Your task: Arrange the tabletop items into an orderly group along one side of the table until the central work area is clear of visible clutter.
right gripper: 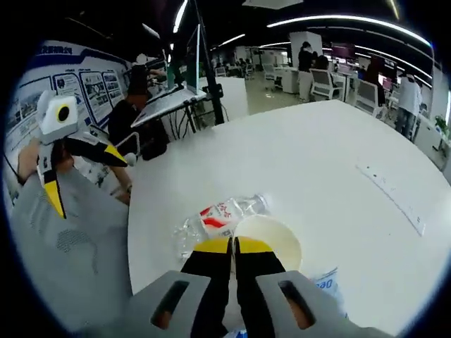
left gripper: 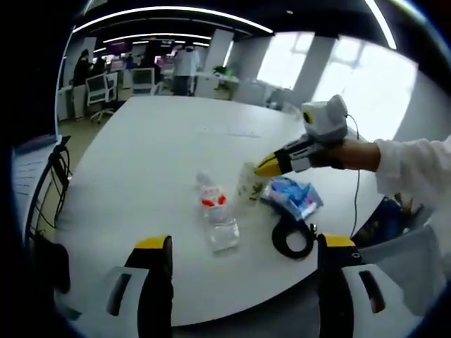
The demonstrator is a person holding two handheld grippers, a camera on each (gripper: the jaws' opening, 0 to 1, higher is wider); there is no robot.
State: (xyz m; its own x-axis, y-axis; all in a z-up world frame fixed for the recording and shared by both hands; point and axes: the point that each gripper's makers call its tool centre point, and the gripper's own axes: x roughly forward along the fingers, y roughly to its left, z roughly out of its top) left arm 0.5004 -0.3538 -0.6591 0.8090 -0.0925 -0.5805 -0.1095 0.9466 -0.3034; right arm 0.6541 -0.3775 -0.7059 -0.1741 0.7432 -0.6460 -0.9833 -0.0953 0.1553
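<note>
A clear plastic bottle (left gripper: 215, 211) with a red label lies on its side on the white table (left gripper: 155, 155). Just right of it stands a pale paper cup (left gripper: 246, 182), with a blue packet (left gripper: 292, 197) and a black cable coil (left gripper: 292, 239) beside it. My right gripper (left gripper: 268, 167) reaches in from the right with its tips at the cup's rim. In the right gripper view its jaws (right gripper: 232, 246) are shut on the near rim of the cup (right gripper: 271, 239), and the bottle (right gripper: 218, 215) lies just beyond. My left gripper (left gripper: 243, 246) is open, short of the bottle, and shows open at the left (right gripper: 84, 179).
A hand and white sleeve (left gripper: 416, 162) hold the right gripper. A flush panel (right gripper: 391, 190) sits in the tabletop at the far right. Desks, chairs (left gripper: 99, 91) and people stand beyond the table's far end. A tilted screen on a stand (right gripper: 176, 91) is past the left edge.
</note>
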